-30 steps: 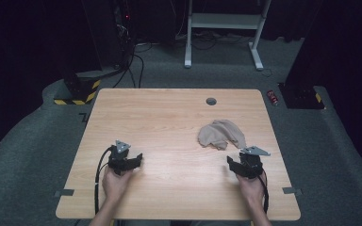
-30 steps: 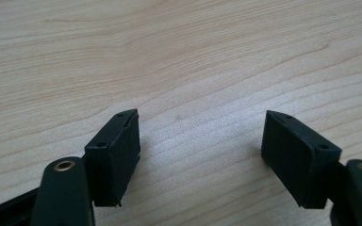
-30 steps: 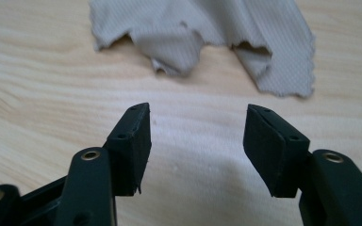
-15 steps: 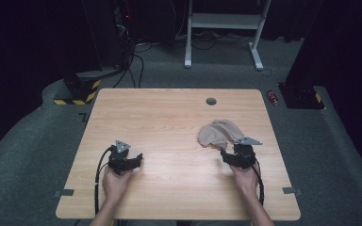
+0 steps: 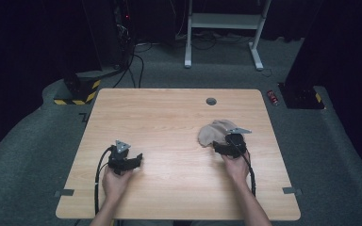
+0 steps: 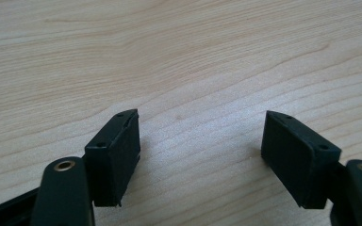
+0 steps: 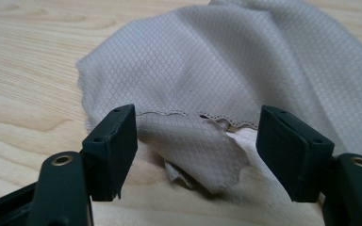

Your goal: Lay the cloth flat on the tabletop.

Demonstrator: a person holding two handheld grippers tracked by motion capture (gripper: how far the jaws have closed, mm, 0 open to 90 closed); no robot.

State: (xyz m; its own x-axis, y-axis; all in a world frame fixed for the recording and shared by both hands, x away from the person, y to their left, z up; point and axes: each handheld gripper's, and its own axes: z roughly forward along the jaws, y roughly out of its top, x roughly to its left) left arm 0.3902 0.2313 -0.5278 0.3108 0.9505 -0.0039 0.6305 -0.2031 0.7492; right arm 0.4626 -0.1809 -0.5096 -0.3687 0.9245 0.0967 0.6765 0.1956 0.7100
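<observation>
A crumpled beige cloth (image 5: pixel 215 131) with a fine diamond weave lies on the right half of the wooden table (image 5: pixel 169 122). My right gripper (image 5: pixel 222 147) sits at its near edge, open, and a folded flap of the cloth (image 7: pixel 193 141) lies between the two jaws without being pinched. My left gripper (image 5: pixel 135 160) rests low over bare wood at the near left, open with nothing between its jaws (image 6: pixel 200 146).
A dark round grommet (image 5: pixel 211 101) is set near the table's far edge. Black cables trail from both grippers toward the near edge. A small red can (image 5: pixel 274 97) lies on the grey carpet past the table's far right corner.
My right gripper has moved forward and left, from just off the cloth to its near edge. The left gripper has stayed put.
</observation>
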